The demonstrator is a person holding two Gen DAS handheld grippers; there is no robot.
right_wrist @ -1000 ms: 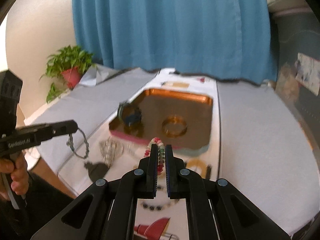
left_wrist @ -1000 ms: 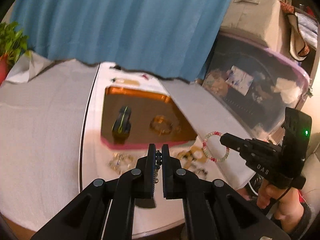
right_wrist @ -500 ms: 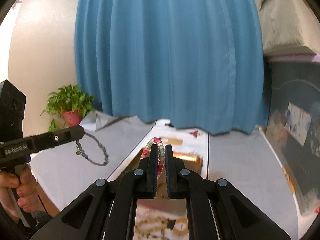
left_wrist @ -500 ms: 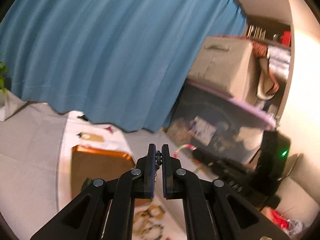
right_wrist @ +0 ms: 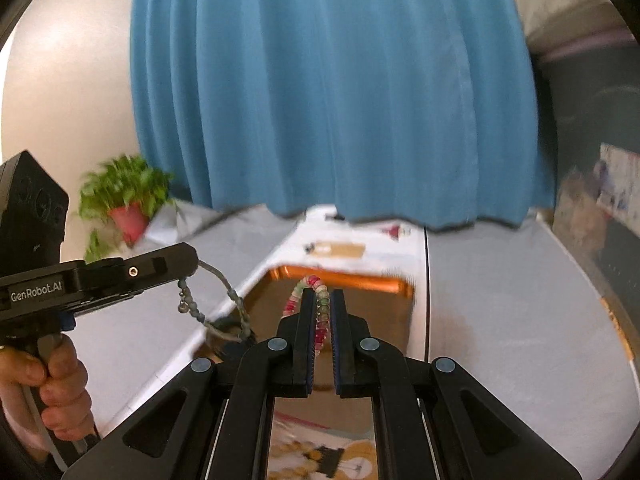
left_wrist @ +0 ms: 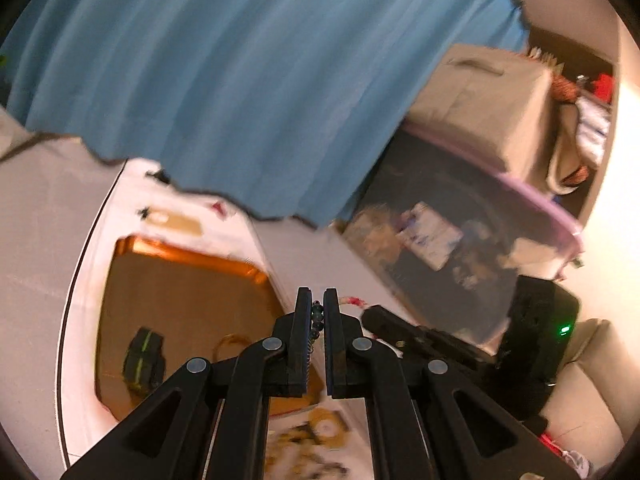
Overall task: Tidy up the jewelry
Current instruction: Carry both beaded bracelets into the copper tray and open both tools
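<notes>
My left gripper (left_wrist: 317, 294) is shut on a dark grey-green beaded bracelet (left_wrist: 317, 317); in the right wrist view that bracelet (right_wrist: 218, 306) dangles as a loop from the left gripper (right_wrist: 191, 259). Between the pads of my right gripper (right_wrist: 321, 293), which is shut, sits a pink, green and white beaded bracelet (right_wrist: 320, 312). The right gripper (left_wrist: 371, 316) also shows beside the left one. Both hang over the near part of a copper-coloured tray (left_wrist: 188, 264) that holds a black watch with a green stripe (left_wrist: 142, 356) and a gold bangle (left_wrist: 228, 344).
Loose gold jewellery (left_wrist: 320, 432) lies on the white cloth in front of the tray. A blue curtain (right_wrist: 332, 100) hangs behind the table. A potted plant (right_wrist: 126, 200) stands far left; a dark storage bin (left_wrist: 460, 240) with a box on top stands right.
Both views swung up toward the curtain, then tipped back down toward the tray. The grippers came closer together. Each keeps its bracelet.
</notes>
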